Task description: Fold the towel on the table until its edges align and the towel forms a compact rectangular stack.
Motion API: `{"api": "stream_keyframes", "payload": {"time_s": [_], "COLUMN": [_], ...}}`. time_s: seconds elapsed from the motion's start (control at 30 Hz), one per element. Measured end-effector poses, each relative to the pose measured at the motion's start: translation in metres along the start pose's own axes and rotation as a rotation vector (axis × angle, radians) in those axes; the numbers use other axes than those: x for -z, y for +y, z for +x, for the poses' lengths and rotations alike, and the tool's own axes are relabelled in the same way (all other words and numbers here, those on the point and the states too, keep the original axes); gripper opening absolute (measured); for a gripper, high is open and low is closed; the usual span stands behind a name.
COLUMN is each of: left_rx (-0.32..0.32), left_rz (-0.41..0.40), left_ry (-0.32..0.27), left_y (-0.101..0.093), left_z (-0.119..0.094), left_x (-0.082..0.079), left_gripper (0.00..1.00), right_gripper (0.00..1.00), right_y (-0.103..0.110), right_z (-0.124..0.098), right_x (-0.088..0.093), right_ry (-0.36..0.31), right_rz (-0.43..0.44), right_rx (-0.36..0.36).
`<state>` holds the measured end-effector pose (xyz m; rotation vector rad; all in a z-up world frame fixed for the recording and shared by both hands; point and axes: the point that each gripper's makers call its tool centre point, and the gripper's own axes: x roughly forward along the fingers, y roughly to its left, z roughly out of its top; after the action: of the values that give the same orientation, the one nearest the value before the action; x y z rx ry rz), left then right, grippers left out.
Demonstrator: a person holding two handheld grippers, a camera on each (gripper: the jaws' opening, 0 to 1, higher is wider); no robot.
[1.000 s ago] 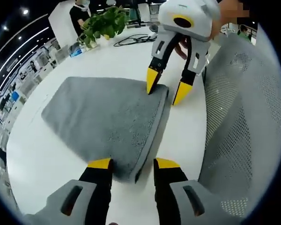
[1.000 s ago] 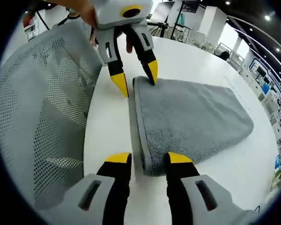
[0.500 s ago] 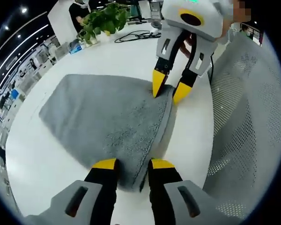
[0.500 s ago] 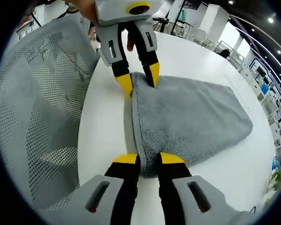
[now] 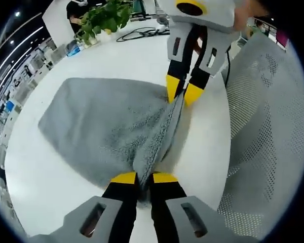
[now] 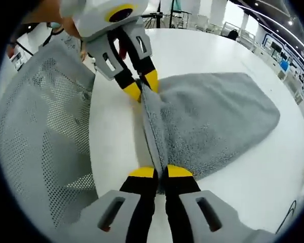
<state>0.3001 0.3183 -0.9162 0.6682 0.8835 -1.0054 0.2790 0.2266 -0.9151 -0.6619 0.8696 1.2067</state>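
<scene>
a: so what's the towel (image 5: 101, 126) look like right now?

b: grey terry, lying on the white table (image 5: 35, 187) folded over, so it's a doubled layer. the edge nearest the mesh chair (image 5: 268, 131) is pulled up off the tabletop into a taut ridge, and the rest fans out flat behind it.

a: and the claws?

b: left gripper (image 5: 143, 178) has its yellow tips pinched tight on one end of that raised edge. right gripper (image 6: 160, 172) is clamped on the other end the same way. in the left gripper view you can see the right gripper (image 5: 185, 93) across the towel, and in the right gripper view the left gripper (image 6: 142, 86) shows up at the far end.

a: any containers around?

b: just a potted plant (image 5: 104, 17) at the far side of the table, green leaves, pot itself is too small to make out. there's a black cable (image 5: 142, 33) near it.

a: anything hidden?

b: the underside layer of the towel (image 6: 218, 116) along the ridge is tucked out of sight, so i can't tell if the edges line up. the background is blurry.
</scene>
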Motion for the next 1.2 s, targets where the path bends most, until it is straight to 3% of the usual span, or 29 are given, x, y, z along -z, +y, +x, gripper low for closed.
{"api": "stream_keyframes", "payload": {"time_s": [0.2, 0.4, 0.8, 1.2], "left_rx": [0.079, 0.144, 0.138, 0.151], "left_rz": [-0.012, -0.024, -0.01, -0.02], "left_ry": [-0.001, -0.039, -0.072, -0.135], "left_y": [-0.023, -0.047, -0.052, -0.05], "left_z": [-0.008, -0.026, -0.049, -0.082], "left_x": [0.002, 0.003, -0.008, -0.037], "left_gripper": [0.07, 0.07, 0.07, 0.07], "right_gripper": [0.03, 0.03, 0.03, 0.03], "right_y": [0.022, 0.039, 0.051, 0.045], "right_z": [-0.007, -0.022, -0.041, -0.079], "right_x": [0.006, 0.008, -0.003, -0.019], "right_ry": [0.035, 0.006, -0.038, -0.128], "right_rz": [-0.01, 0.08, 0.06, 0.062], "right_rx": [-0.057, -0.111, -0.136, -0.132]}}
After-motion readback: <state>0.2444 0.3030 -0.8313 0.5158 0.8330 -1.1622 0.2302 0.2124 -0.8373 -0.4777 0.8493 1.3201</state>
